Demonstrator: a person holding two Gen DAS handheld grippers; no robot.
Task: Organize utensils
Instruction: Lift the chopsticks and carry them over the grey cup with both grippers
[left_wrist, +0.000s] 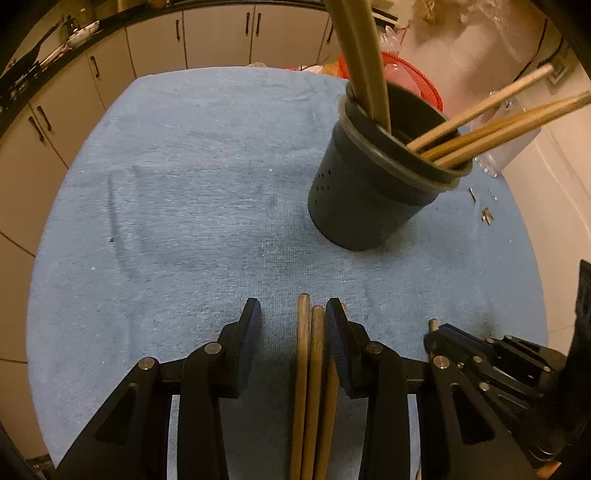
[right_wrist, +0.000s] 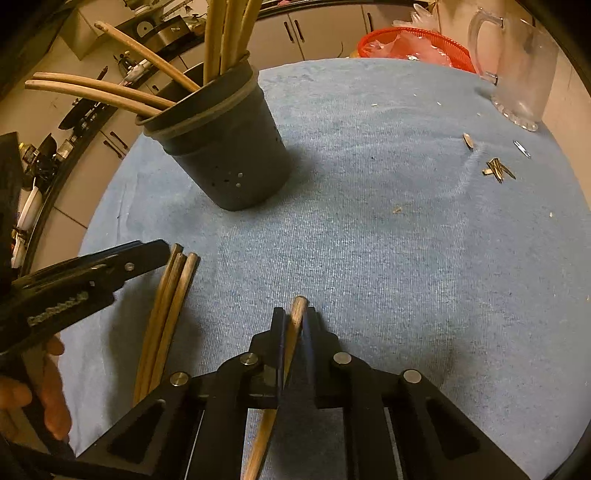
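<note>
A dark perforated holder (left_wrist: 369, 192) (right_wrist: 221, 147) stands on the blue cloth (left_wrist: 184, 184) with several chopsticks leaning out of it. Three loose chopsticks (left_wrist: 310, 369) (right_wrist: 173, 302) lie side by side on the cloth. My left gripper (left_wrist: 293, 308) straddles them, open: they lie against its right finger, and the left pad stands apart from them. To their right, my right gripper (right_wrist: 295, 314) (left_wrist: 439, 334) is shut on a single chopstick (right_wrist: 297, 306), whose tip pokes out past the fingertips. In the right wrist view the left gripper's fingers (right_wrist: 140, 254) show at the left edge.
A red basket (right_wrist: 413, 44) (left_wrist: 417, 74) sits at the far edge of the cloth. A clear glass pitcher (right_wrist: 517, 74) stands at the far right, with small metal bits (right_wrist: 498, 170) scattered near it. A person's hand (right_wrist: 48, 387) holds the left gripper. Cabinets lie beyond.
</note>
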